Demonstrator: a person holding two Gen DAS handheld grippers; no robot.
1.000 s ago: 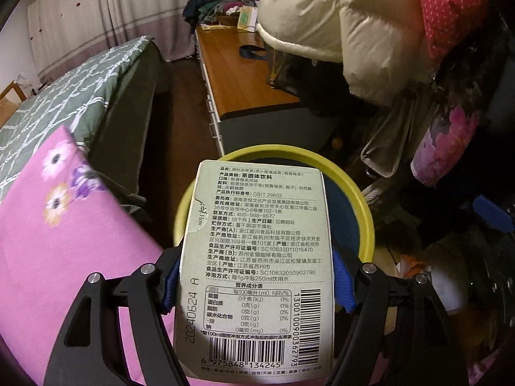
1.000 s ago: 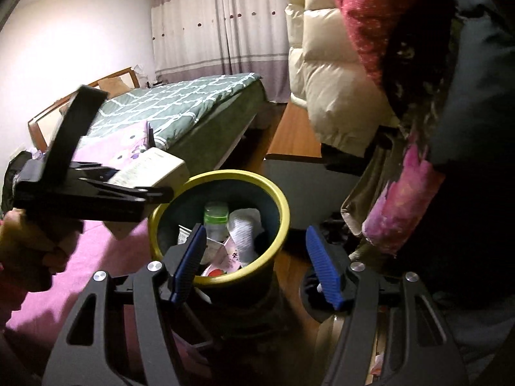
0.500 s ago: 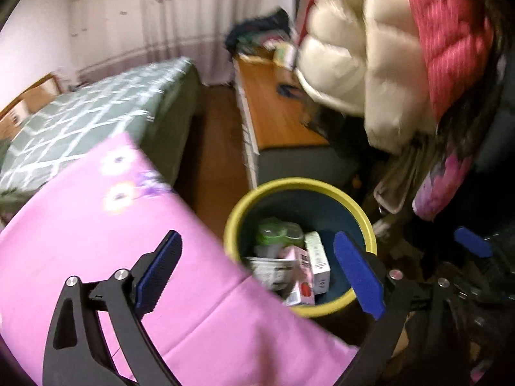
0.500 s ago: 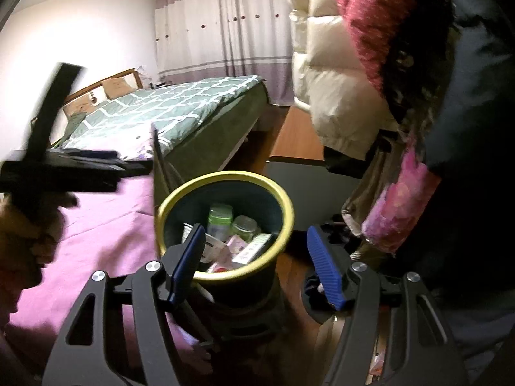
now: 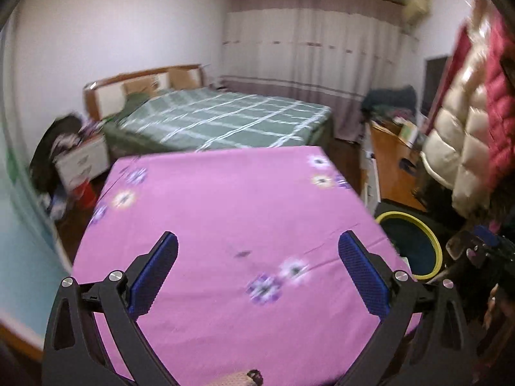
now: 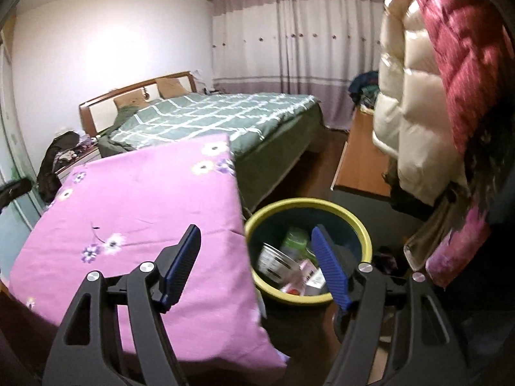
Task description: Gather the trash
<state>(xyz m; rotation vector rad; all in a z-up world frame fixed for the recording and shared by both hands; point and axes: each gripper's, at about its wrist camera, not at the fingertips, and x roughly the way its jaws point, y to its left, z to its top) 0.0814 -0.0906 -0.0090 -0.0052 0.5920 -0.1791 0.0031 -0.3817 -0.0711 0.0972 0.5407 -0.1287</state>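
Observation:
The yellow-rimmed bin (image 6: 309, 202) stands on the floor by the corner of the pink flowered table cloth (image 6: 138, 199). Inside it lie a green-lidded bottle (image 6: 294, 238), a jar (image 6: 273, 259) and a pink and white carton (image 6: 309, 270). My right gripper (image 6: 256, 231) hovers above the bin's left rim, its jaws opening with nothing between them. My left gripper (image 5: 257, 238) hangs over the pink cloth (image 5: 241, 193), jaws opening wide and empty. A small dark speck (image 5: 243, 253) lies on the cloth ahead of it. The bin (image 5: 402, 215) is at the right there.
A green checked bed (image 5: 225, 122) lies beyond the table, with a white nightstand (image 5: 83, 160) to its left. A wooden desk (image 5: 389, 160) runs along the right wall. Cream and red padded jackets (image 6: 412, 112) hang over the bin's right side.
My left gripper let go of the tea carton over the bin, opened wide and swung left over the pink cloth. The carton now lies in the bin. My right gripper rose a little.

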